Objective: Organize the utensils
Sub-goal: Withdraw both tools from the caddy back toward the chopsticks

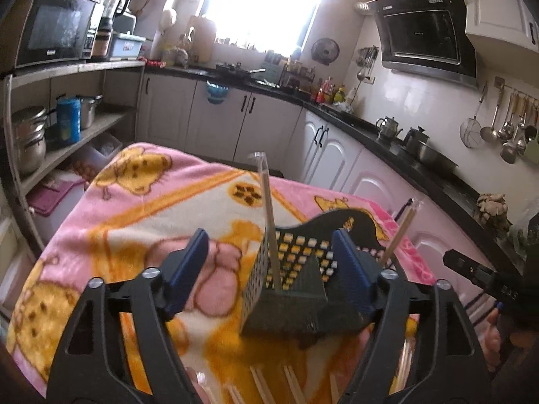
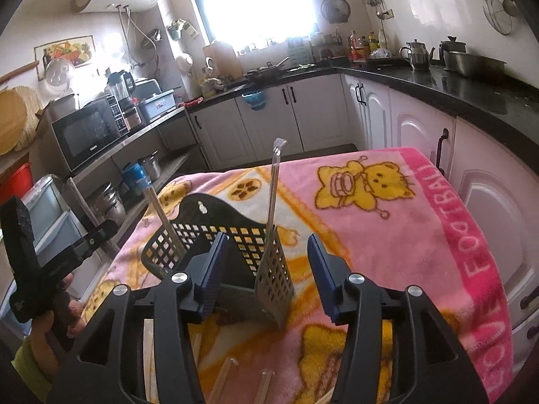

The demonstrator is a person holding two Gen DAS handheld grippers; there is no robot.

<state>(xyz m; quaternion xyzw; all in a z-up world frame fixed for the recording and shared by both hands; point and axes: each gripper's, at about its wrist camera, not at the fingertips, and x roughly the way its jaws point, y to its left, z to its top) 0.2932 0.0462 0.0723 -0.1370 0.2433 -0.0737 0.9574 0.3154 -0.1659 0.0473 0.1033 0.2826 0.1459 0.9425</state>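
A black perforated utensil holder (image 1: pixel 296 282) (image 2: pixel 235 252) stands on the pink cartoon blanket (image 1: pixel 141 208) (image 2: pixel 387 235). Two wrapped chopstick pairs stand upright in it, one in the middle (image 1: pixel 269 222) (image 2: pixel 273 188) and one at its side (image 1: pixel 399 235) (image 2: pixel 165 222). More wrapped chopsticks (image 1: pixel 262 385) (image 2: pixel 222 380) lie on the blanket close to the cameras. My left gripper (image 1: pixel 269 266) is open, its jaws on either side of the holder's near corner. My right gripper (image 2: pixel 266 272) is open and empty just in front of the holder.
Kitchen counters (image 2: pixel 438 80) with kettles and a metal tray run behind and right of the table. A shelf with a microwave (image 1: pixel 54 30) and pots stands at the left. The other handheld gripper (image 2: pixel 40 262) shows at the left edge of the right wrist view.
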